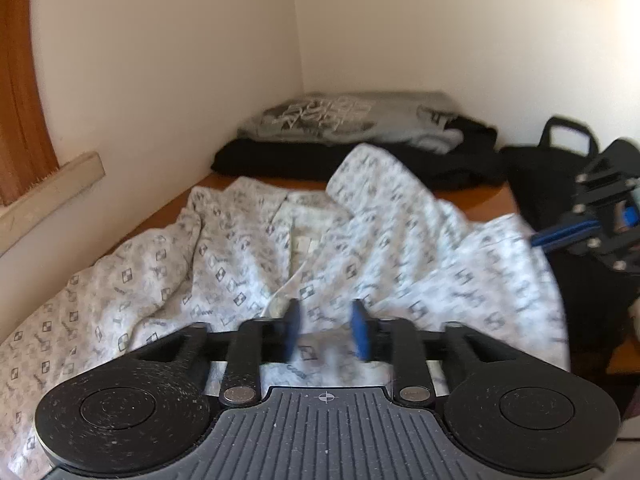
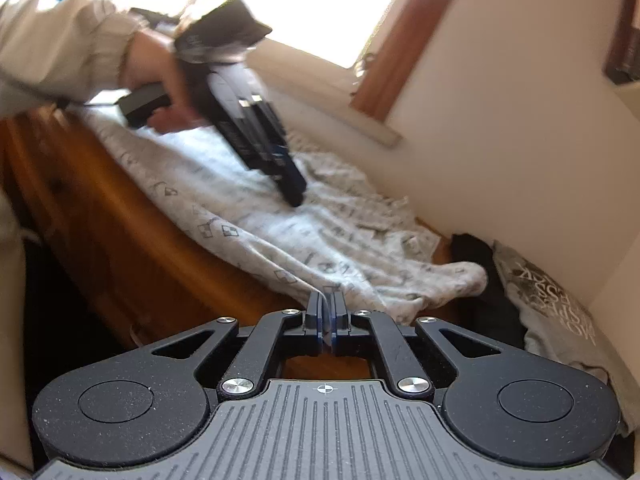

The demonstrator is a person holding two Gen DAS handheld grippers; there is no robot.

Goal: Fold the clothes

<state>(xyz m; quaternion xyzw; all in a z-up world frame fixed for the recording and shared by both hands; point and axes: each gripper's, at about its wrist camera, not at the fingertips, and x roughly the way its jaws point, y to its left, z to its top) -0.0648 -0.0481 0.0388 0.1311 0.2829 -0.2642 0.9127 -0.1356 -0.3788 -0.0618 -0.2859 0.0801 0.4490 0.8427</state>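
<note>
A brown wooden table [image 1: 476, 200] stands in the corner of the room, against two white walls. A white shirt with small grey shapes [image 1: 240, 248] lies crumpled across most of it. Behind the shirt, in the corner, lies a black cloth [image 1: 280, 160]. A grey top with white letters [image 1: 340, 116] rests on the black cloth.

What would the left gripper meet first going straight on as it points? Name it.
Most likely the patterned white garment: the left gripper hangs open, tilted down at its rumpled middle; depth is unclear.
</note>
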